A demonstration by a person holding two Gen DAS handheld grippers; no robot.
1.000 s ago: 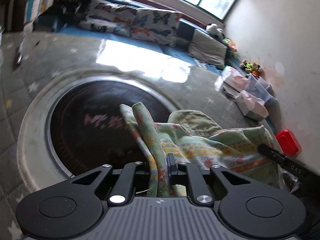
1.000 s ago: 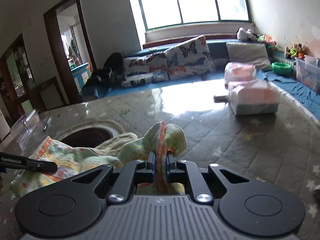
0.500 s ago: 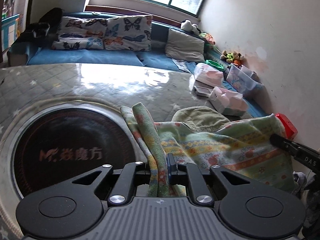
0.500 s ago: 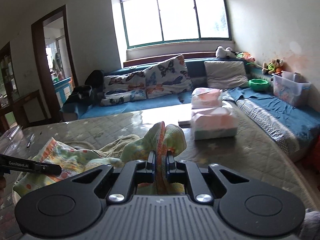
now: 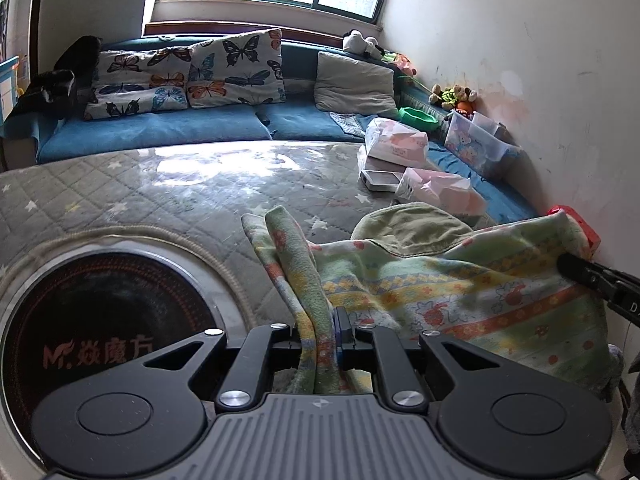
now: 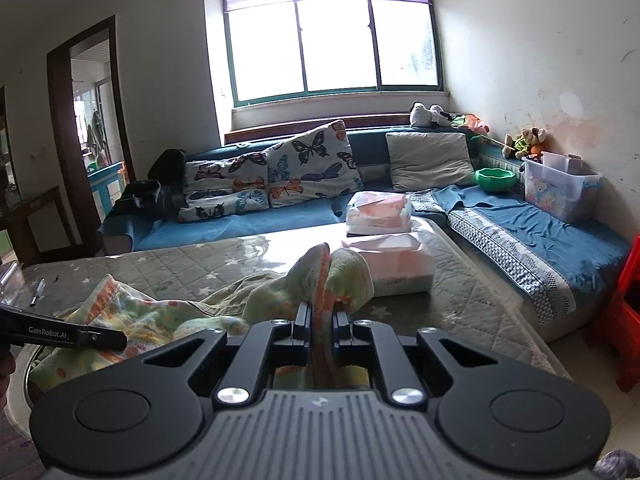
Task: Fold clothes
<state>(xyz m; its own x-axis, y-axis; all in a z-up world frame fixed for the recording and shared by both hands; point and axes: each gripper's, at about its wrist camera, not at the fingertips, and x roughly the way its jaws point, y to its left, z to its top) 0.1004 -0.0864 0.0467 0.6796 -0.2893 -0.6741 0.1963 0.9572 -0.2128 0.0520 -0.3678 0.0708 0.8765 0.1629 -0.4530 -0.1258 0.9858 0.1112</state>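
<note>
A green printed garment (image 5: 440,292) with orange and yellow bands is stretched in the air between my two grippers, above the quilted table (image 5: 168,196). My left gripper (image 5: 326,320) is shut on one bunched edge of it. In the right wrist view my right gripper (image 6: 320,316) is shut on the other edge of the garment (image 6: 160,316), which bulges up over the fingers. The right gripper's finger (image 5: 588,276) shows at the right edge of the left wrist view, and the left gripper's finger (image 6: 68,336) shows at the left of the right wrist view. An olive cloth (image 5: 412,224) lies behind the garment.
A round black hob (image 5: 100,320) is set into the table at the left. Two pink tissue packs (image 6: 392,268) and a flat box (image 5: 380,180) lie at the table's far right. A blue sofa (image 6: 248,228) with butterfly cushions runs behind; a red stool (image 6: 628,312) stands at right.
Both grippers have risen and swung with the garment still held. The views tilted up, so the sofa and window now show more and the hob has slid to the lower left.
</note>
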